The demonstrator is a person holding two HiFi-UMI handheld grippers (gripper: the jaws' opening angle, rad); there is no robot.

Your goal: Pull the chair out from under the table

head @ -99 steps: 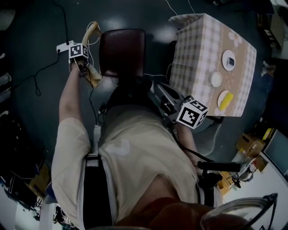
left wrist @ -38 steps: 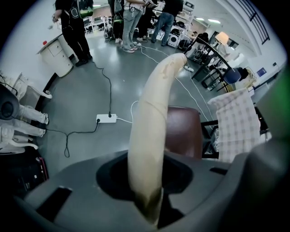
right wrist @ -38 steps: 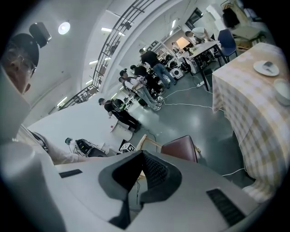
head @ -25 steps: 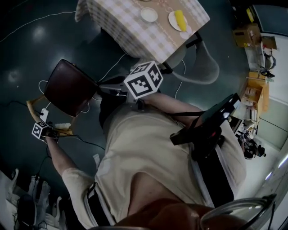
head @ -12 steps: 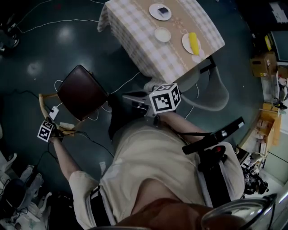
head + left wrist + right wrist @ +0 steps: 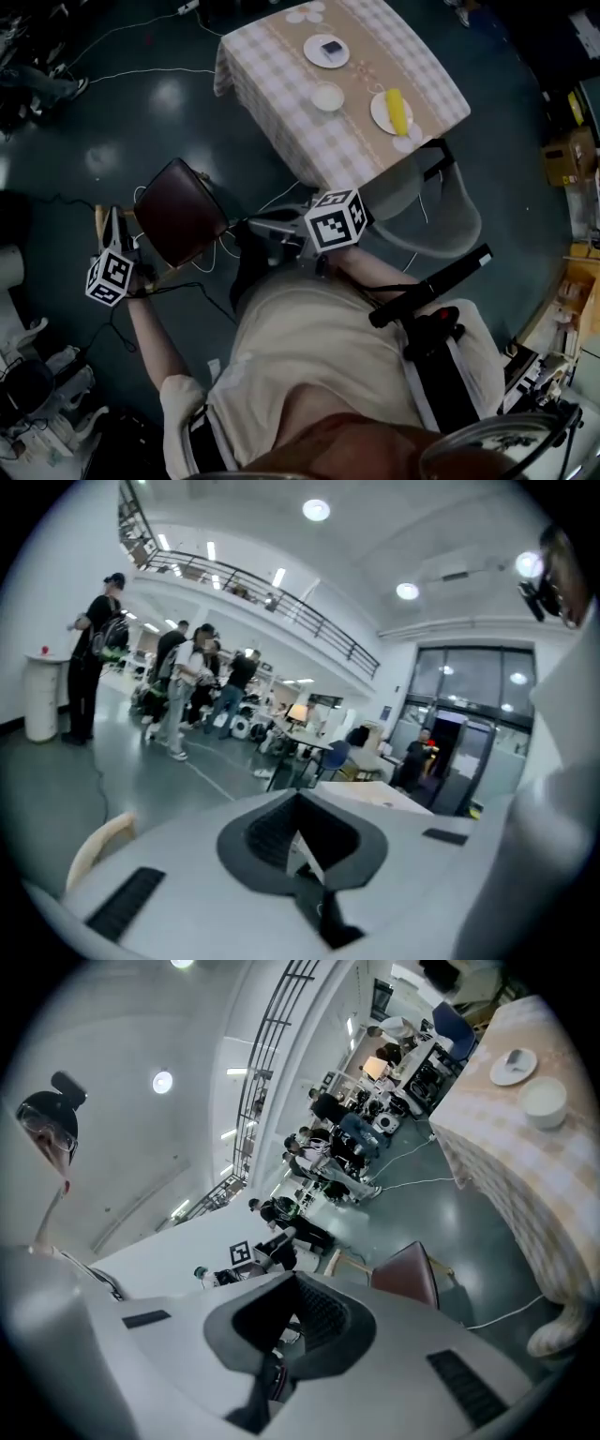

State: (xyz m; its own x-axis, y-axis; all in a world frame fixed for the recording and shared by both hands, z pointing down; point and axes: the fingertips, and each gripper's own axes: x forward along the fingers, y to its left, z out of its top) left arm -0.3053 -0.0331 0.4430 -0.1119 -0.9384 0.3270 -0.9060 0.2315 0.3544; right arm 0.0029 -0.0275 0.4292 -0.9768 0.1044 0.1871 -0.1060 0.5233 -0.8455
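The chair stands on open floor, well apart from the table, so the pulling looks done. The left gripper has just snapped closed with nothing between its jaws. The right gripper is closed and empty too. My worry is the cables trailing by the chair: a careless step could snag one and tip it.

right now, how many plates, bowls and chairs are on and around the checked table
white round plates: 2
small white bowl: 1
chairs: 2, a brown-seated wooden chair and a pale grey chair
total: 5
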